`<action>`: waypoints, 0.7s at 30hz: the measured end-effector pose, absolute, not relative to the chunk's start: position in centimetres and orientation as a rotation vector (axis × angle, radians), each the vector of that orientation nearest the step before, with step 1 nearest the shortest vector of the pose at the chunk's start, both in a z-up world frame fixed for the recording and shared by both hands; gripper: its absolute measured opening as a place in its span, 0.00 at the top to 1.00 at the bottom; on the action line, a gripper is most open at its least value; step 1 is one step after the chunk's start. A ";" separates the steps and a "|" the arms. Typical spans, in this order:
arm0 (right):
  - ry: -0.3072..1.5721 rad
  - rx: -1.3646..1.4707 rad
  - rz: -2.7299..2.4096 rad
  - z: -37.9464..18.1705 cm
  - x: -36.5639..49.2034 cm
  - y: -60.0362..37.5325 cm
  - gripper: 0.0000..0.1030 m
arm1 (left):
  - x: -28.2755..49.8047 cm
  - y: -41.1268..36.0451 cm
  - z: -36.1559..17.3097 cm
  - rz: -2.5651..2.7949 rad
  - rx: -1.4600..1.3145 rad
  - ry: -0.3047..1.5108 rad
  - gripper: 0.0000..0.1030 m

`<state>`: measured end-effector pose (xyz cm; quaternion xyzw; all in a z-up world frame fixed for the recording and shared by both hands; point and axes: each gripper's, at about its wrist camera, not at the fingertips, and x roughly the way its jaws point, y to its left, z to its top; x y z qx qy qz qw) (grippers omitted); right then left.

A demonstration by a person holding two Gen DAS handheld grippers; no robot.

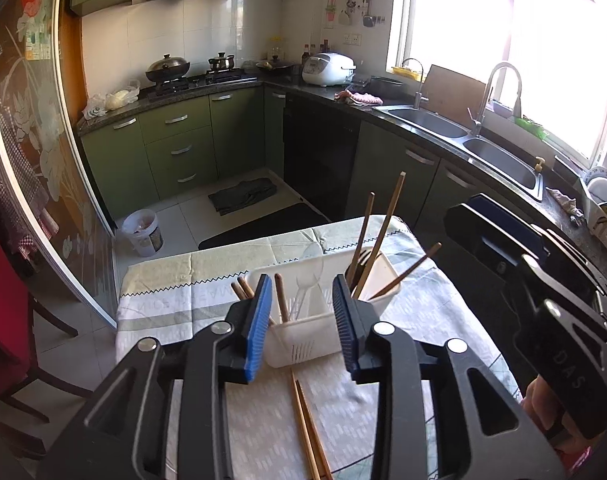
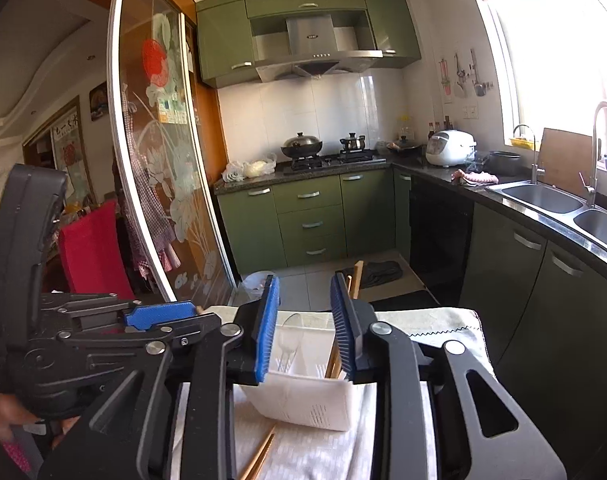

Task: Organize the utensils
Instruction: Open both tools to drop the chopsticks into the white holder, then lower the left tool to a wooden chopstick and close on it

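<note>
A: Status on the utensil job?

B: White caddy [image 1: 303,336] sits on the cloth-covered table [image 1: 171,296], near the middle. It has compartments. Right one holds chopsticks [image 1: 377,236] standing tilted, plus a fork head, partly hidden. Middle one has clear plastic spoons [image 1: 309,276]. Left side has 3 brown stick ends poking up; can't tell exactly which compartment.

A: Anything loose?

B: 1 pair of chopsticks on the cloth [image 1: 307,428], just in front of the caddy, far ends nearly at its near wall. Can't tell if touching.

A: Left gripper?

B: Left gripper [image 1: 303,312] is partly open, blue pads [image 1: 259,328] apart, nothing clamped. Caddy shows through the gap but the pads don't press on it. It hovers above the loose pair, angled down.

A: Right?

B: Right gripper [image 2: 303,328] is the same: partly open, nothing held. Caddy [image 2: 303,400] and a spoon [image 2: 289,336] visible between the pads, no contact. From that camera the loose pair [image 2: 259,456] is low at the bottom edge.

A: Spacing between the 2?

B: Side by side, close. Each shows in the other's view, with a person's fingers on the handle.
</note>
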<state>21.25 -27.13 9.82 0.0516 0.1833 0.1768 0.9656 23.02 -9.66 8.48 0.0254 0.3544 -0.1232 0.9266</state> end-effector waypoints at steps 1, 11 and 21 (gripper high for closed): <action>0.362 0.108 0.357 9.8 19.7 -27.5 0.61 | 22.1 -9.6 8.4 -0.259 0.060 0.734 0.60; 0.482 0.100 0.236 0.7 8.6 -30.8 0.54 | 18.8 -9.2 -4.4 -0.266 0.073 1.099 0.51; 0.624 0.196 0.199 -5.4 7.5 -34.1 0.54 | 22.2 -9.3 -11.2 -0.144 0.112 1.234 0.63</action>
